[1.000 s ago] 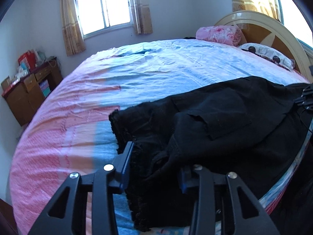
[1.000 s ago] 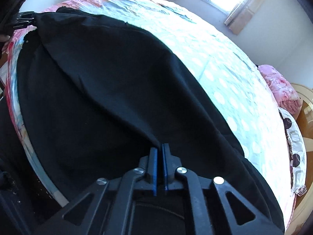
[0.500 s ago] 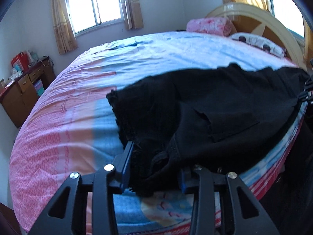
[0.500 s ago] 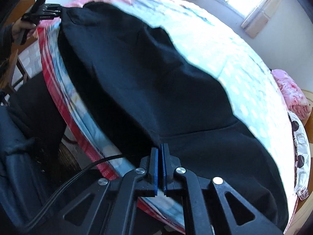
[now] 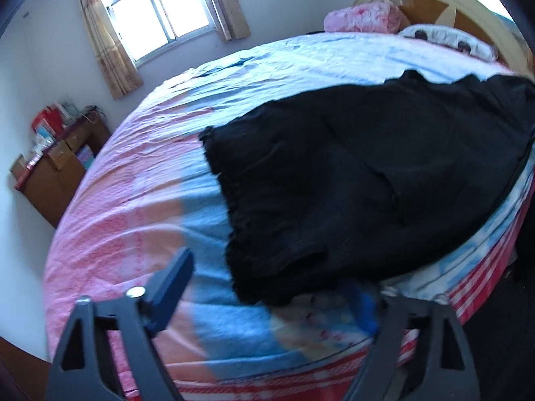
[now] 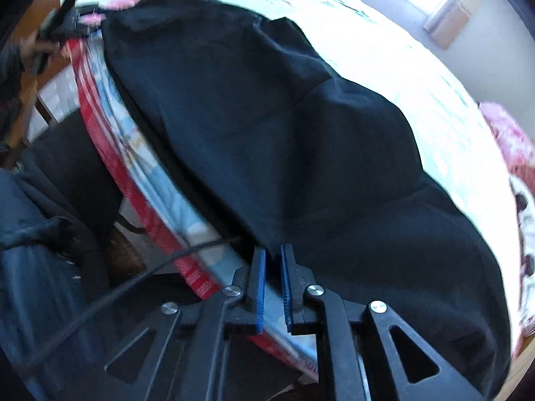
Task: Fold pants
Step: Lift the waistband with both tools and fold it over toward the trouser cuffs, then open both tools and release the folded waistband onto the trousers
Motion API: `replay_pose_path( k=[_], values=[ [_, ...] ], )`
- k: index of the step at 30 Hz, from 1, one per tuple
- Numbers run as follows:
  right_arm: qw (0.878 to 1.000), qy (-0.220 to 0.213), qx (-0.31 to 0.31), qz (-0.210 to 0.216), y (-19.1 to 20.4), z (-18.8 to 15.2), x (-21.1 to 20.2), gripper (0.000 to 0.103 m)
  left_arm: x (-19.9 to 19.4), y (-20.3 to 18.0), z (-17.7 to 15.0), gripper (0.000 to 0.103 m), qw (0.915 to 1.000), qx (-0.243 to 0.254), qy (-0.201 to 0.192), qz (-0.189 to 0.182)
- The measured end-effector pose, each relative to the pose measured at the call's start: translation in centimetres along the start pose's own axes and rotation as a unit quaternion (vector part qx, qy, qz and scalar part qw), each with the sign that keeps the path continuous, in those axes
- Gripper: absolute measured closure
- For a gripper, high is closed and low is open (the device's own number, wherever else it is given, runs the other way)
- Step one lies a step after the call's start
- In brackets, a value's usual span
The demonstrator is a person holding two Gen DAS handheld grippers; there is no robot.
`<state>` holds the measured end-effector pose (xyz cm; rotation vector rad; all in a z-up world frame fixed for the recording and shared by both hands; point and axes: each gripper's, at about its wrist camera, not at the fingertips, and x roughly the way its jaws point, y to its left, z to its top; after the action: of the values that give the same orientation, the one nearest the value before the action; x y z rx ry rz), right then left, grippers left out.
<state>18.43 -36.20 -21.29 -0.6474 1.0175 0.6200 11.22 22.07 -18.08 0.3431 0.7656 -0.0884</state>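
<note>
Black pants [image 5: 351, 180] lie spread along the near edge of the bed [image 5: 140, 207], frayed hem end towards the left. They also fill the right wrist view [image 6: 267, 127]. My left gripper [image 5: 267, 287] is wide open and empty, just short of the hem corner. My right gripper [image 6: 272, 264] is open by a narrow gap at the pants' edge near the bed side, its pads [image 6: 260, 277] holding nothing. The left gripper shows far off in the right wrist view [image 6: 63, 23].
The bed has a pink and blue sheet with a red-striped side [image 6: 100, 127]. A pink blanket [image 5: 361, 16] and pillow [image 5: 448, 36] lie by the headboard. A wooden dresser [image 5: 57, 170] stands at the left wall. A black cable [image 6: 133, 277] runs below the right gripper.
Both grippers have let go of the pants: the left opened wide and pulled back, the right opened slightly. The pants now rest flat on the bed.
</note>
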Motion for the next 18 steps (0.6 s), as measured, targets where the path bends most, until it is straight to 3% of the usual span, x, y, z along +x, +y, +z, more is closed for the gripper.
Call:
replay_pose_path(
  k=[2,4,6,9,12,14,16,18],
  values=[
    [1.000,-0.011,0.022,0.010,-0.5,-0.7,-1.2,0.092,-0.2,0.1,-0.6,0.008,1.0000,0.000,0.004,0.004],
    [0.999,-0.020,0.038,0.016,-1.1,-1.7,-2.4,0.072,-0.5,0.6,-1.1,0.008,0.9999,-0.012,0.007,-0.004],
    [0.998,-0.026,0.054,0.028,-1.2,-3.4,-3.7,0.060,-0.9,0.9,-1.8,0.008,0.9998,-0.017,0.012,0.000],
    [0.995,-0.041,0.081,0.035,-1.1,-5.5,-5.4,0.059,-1.8,1.7,-2.8,0.008,0.9995,-0.029,0.010,0.008],
    [0.989,-0.052,0.140,0.014,-2.0,-6.0,-5.3,0.059,-2.7,2.8,-3.4,0.008,0.9970,-0.077,-0.006,0.010],
    [0.979,-0.058,0.196,0.019,-3.1,-5.9,-4.5,0.059,-3.2,2.8,-3.0,0.008,0.9949,-0.099,-0.018,0.008],
    [0.956,-0.071,0.277,0.067,-5.1,-6.5,-3.6,0.059,-4.0,2.3,-2.4,0.008,0.9933,-0.109,-0.039,0.007],
    [0.937,-0.077,0.332,0.078,-6.6,-6.8,-2.6,0.059,-4.7,1.6,-1.4,0.008,0.9920,-0.112,-0.058,0.005]
  ],
)
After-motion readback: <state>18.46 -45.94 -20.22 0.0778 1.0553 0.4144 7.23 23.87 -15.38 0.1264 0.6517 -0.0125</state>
